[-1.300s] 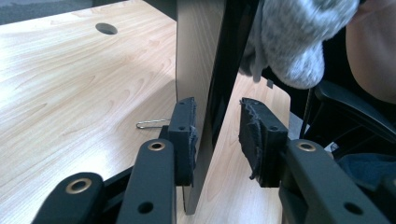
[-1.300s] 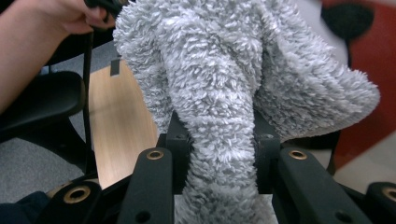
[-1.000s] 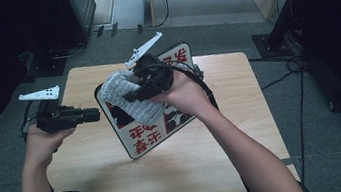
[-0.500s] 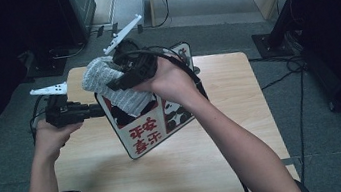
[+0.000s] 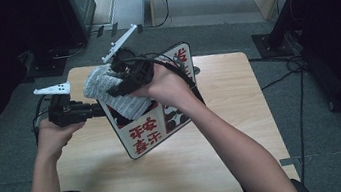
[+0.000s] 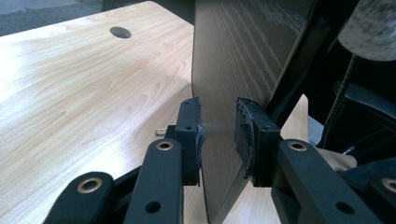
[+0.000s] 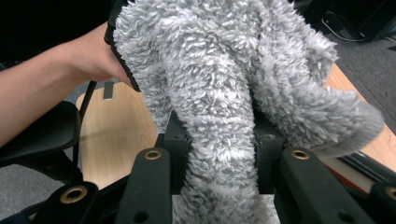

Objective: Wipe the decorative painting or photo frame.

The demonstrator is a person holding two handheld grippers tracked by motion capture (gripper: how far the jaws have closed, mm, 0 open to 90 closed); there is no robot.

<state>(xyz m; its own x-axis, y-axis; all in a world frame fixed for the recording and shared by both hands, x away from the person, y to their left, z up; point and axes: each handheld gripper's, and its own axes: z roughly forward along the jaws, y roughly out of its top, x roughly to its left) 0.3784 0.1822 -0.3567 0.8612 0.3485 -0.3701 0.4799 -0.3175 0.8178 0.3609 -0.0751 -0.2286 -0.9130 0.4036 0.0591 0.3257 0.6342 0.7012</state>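
Nearest to us, on the pale wooden table (image 5: 244,131), we are working with 2 grippers on a standing sign board (image 5: 149,129) and a grey cloth (image 5: 106,87).

We judge the cloth light, soft and floppy. It will drape and bunch rather than hold a shape, so we take it by a thick fold deep between the pads, as the right gripper (image 7: 217,154) does now: its 2 jaws are clamped on a wad of the fluffy pile, with loose lobes spilling over and beyond them. Its grip should be secure, since the nap is coarse and not slippery.

The board looks stiff, thin and fairly light, and likely to tip or slide if pushed from one side. We think its edge is the right place to hold it. The left gripper (image 6: 217,135) straddles that edge, with a pad on either side and the board's dark wood-grain back running between them. Whether the pads are pressing the board or just short of it we cannot tell, as a slim gap seems to show on each side.

Farther off, the board stands tilted near the middle of the table, white-faced with red characters and a dark border. The cloth is pressed against its upper face, under the right hand (image 5: 169,83).
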